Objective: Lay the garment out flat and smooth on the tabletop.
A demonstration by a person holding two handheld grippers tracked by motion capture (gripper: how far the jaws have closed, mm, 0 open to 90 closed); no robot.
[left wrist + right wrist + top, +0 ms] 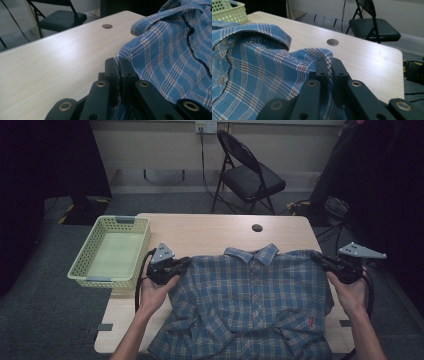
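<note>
A blue plaid shirt [250,305] lies spread face up on the tabletop [210,232], collar toward the far edge. The left claw [184,265] pinches the shirt's shoulder on one side, and the right claw [320,261] pinches the opposite shoulder; both sets of jaws are pressed together on cloth, which seems slightly lifted there. A pale green basket [82,270] sits just left of the shirt.
</note>
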